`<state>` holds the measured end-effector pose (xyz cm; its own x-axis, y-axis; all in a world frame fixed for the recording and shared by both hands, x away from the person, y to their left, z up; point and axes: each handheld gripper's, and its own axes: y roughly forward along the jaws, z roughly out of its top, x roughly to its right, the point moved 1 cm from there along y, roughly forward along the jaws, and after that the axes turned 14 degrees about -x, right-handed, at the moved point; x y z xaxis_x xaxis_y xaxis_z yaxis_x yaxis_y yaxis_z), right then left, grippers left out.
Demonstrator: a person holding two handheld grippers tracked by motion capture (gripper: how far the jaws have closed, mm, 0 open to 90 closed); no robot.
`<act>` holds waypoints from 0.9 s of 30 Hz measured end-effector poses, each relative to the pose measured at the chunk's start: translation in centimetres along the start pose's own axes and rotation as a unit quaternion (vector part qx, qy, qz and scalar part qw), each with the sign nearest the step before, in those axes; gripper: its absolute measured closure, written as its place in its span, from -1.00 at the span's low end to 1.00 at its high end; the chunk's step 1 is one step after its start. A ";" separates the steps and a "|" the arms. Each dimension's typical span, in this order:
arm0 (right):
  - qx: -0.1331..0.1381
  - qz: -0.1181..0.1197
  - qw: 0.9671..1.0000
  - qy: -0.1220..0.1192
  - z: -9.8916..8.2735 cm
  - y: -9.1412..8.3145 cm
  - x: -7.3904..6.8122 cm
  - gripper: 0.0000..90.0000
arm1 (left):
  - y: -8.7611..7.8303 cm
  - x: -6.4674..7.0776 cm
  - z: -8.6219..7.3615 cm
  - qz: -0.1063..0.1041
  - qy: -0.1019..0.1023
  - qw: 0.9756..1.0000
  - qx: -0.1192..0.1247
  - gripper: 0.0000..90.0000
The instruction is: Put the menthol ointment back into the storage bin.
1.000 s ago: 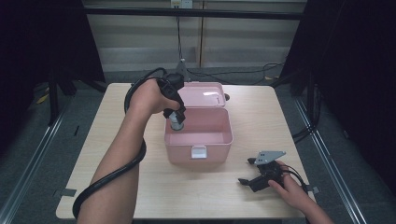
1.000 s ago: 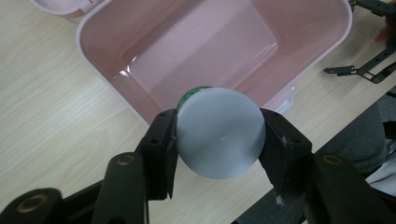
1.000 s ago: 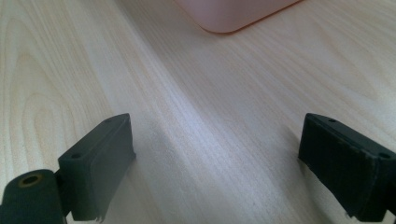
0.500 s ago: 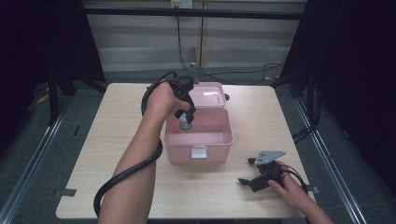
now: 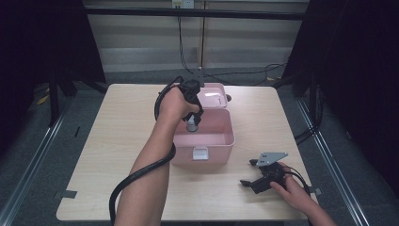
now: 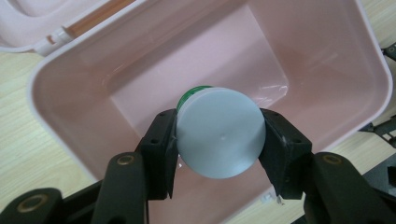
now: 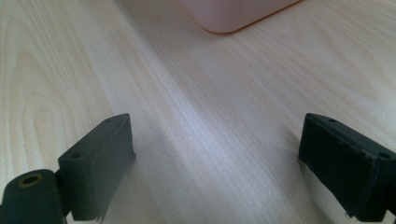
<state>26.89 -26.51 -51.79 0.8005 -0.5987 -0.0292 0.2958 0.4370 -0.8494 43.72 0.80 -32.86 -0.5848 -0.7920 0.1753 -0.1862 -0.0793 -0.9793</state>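
Left tool (image 6: 219, 140) clamped on white-capped jar (image 6: 218, 131), jar hanging inside open pink box (image 6: 51, 79), above its floor. Right tool (image 7: 217, 163) wide open, nothing between pads, resting on counter (image 7: 196, 93) near box corner.

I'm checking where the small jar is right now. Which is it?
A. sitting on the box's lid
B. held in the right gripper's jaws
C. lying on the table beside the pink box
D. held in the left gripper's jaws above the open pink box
D: the left gripper has its jaws clamped on the jar over the open pink box, while the right gripper is open over bare table.
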 end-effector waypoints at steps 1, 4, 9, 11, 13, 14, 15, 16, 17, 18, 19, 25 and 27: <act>0.000 0.000 1.000 0.000 0.0 0.0 0.0 -0.79 | 0.3 0.1 0.2 0.003 -0.005 1.000 0.000 0.11; 0.000 0.000 1.000 0.000 0.0 0.0 0.0 -0.79 | 0.7 0.0 0.6 0.000 -0.009 1.000 -0.001 0.11; 0.002 -0.002 1.000 -0.002 0.0 0.0 0.0 -0.79 | 1.6 0.1 1.5 -0.002 -0.027 1.000 0.001 0.11; 0.002 -0.002 1.000 -0.002 0.0 0.0 0.0 -0.79 | 1.9 0.0 1.7 -0.003 -0.035 0.999 0.003 0.11; 0.001 -0.002 1.000 -0.002 0.0 0.0 0.0 -0.79 | 2.2 0.0 2.0 0.000 -0.038 0.999 0.006 0.11; 0.001 -0.002 1.000 -0.002 0.0 0.0 0.0 -0.79 | 2.2 0.0 2.0 0.000 -0.038 0.999 0.006 0.11; 0.002 -0.002 1.000 -0.002 0.0 0.0 0.0 -0.79 | 2.6 -0.1 2.2 -0.001 -0.043 0.999 0.005 0.11; 0.002 -0.002 1.000 -0.002 0.0 0.0 0.0 -0.79 | 2.6 -0.1 2.2 -0.001 -0.043 0.999 0.005 0.11; 0.002 -0.002 1.000 -0.001 0.0 0.0 0.0 -0.79 | 3.0 -0.2 2.4 0.000 -0.046 0.999 0.004 0.11; 0.002 -0.002 1.000 -0.001 0.0 0.0 0.0 -0.79 | 3.0 -0.2 2.4 0.000 -0.046 0.999 0.004 0.11; 0.002 -0.002 1.000 -0.001 0.0 0.0 0.0 -0.79 | 3.2 -0.2 2.5 -0.001 -0.050 0.999 0.006 0.11; 0.002 -0.002 1.000 -0.001 0.0 0.0 0.0 -0.79 | 4.4 -0.3 3.2 -0.002 -0.062 0.998 0.005 0.11; 0.002 -0.002 1.000 -0.001 0.0 0.0 0.0 -0.79 | 4.8 -0.4 3.3 -0.001 -0.060 0.998 0.003 0.11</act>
<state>26.92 -26.51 -51.79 0.7997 -0.5999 -0.0247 0.3015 0.4368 -0.8475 45.74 -1.25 -37.94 -0.4860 -0.8584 0.1640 -0.1824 -0.0838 -0.9796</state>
